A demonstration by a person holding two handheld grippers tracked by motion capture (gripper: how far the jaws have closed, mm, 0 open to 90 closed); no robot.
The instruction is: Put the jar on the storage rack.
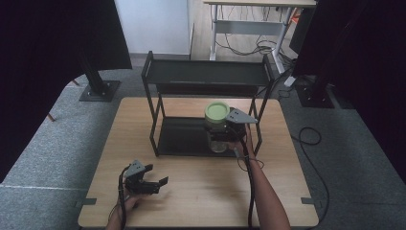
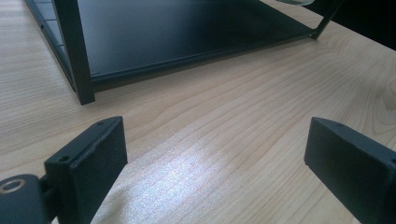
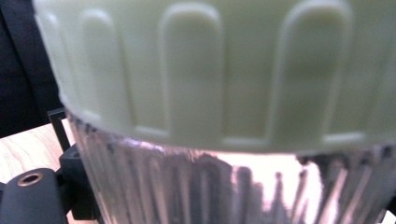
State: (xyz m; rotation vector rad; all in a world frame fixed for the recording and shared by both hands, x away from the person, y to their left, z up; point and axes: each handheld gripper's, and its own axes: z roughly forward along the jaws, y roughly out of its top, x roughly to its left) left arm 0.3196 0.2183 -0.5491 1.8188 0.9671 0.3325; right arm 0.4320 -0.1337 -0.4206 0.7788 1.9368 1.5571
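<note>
While my right tool (image 1: 224,136) clamps the glass jar (image 1: 218,136) around its ribbed body just below the pale green lid (image 1: 217,111), the jar stands at the right end of the black rack's (image 1: 206,72) lower shelf (image 1: 184,136), upright. I judge this low grip keeps the lid clear and the jar steady. My left tool (image 1: 155,183) rests on the near left of the surface (image 1: 277,191), jaws wide and empty, presumably parked out of the way. No brand, label or writing is legible on jar, lid or rack.
</note>
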